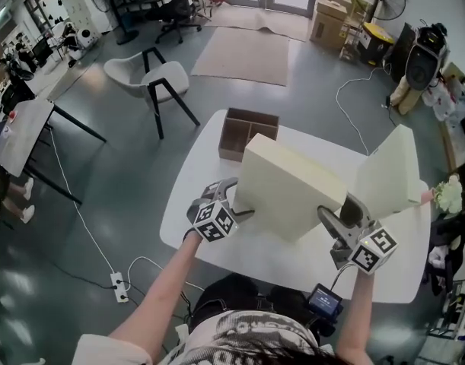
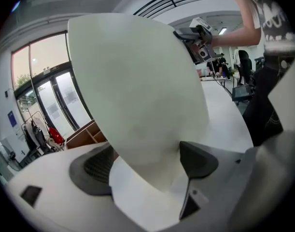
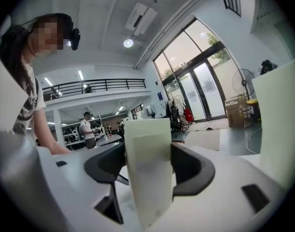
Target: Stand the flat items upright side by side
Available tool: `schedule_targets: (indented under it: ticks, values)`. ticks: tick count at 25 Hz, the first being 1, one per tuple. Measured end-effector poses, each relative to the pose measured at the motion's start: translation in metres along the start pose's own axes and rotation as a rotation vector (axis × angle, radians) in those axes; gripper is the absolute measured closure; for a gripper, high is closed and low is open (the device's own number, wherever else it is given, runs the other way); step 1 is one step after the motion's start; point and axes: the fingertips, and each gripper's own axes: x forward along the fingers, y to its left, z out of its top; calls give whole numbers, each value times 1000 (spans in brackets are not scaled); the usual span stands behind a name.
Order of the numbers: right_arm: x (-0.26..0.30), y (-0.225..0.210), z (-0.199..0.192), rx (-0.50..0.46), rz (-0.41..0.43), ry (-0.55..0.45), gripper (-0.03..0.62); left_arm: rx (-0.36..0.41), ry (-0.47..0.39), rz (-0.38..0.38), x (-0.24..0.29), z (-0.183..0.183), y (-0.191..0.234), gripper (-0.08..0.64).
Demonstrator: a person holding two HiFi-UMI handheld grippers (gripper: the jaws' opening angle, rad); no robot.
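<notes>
A large cream foam slab [image 1: 289,191] is lifted off the white table [image 1: 217,238], tilted with its broad face up. My left gripper [image 1: 234,206] is shut on its left lower corner; in the left gripper view the slab [image 2: 137,91] fills the picture and the left gripper [image 2: 147,161] pinches its bottom part. On the slab's right near edge my right gripper [image 1: 332,223] is shut; in the right gripper view the slab's edge [image 3: 147,168] sits squeezed in the right gripper [image 3: 148,166]. A second cream slab [image 1: 388,173] stands upright at the table's right, also the pale slab [image 3: 282,124] in the right gripper view.
A brown wooden divided box [image 1: 247,131] sits at the table's far edge behind the held slab. White flowers [image 1: 447,195] lie off the right edge. A small screen device [image 1: 323,301] hangs at the near edge. A white chair [image 1: 152,74] stands on the floor beyond.
</notes>
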Motion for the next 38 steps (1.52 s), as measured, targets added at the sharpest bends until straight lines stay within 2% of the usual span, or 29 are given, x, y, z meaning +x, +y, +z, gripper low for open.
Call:
schedule_targets:
  ticks: [6, 11, 15, 18, 22, 26, 28, 31, 35, 38]
  values:
    - [-6, 24, -17, -85, 94, 55, 288, -2, 5, 16, -5, -5, -1, 133]
    - [-1, 27, -72, -86, 123, 218, 281, -82, -27, 26, -11, -7, -7, 135]
    - [5, 29, -87, -37, 127, 187, 256, -106, -28, 23, -9, -9, -7, 135]
    - [5, 31, -89, -51, 94, 168, 253, -121, -25, 23, -6, -11, -6, 137]
    - [1, 37, -91, -95, -7, 141, 268, -182, -48, 29, -5, -10, -5, 137]
    - [-11, 34, -91, -115, -167, 110, 287, -314, -137, 34, -11, 2, -2, 137]
    - [-21, 32, -92, -115, -249, 98, 288, -347, -167, 33, -14, 8, -5, 137]
    - [-38, 25, -93, -104, -380, 69, 290, -351, -195, 7, -15, 20, -14, 137]
    - [-55, 8, -91, -80, -578, 21, 293, -304, -209, -39, -15, 35, -28, 137]
    - [-58, -8, -87, -70, -683, -15, 295, -270, -230, -68, -15, 50, -37, 137]
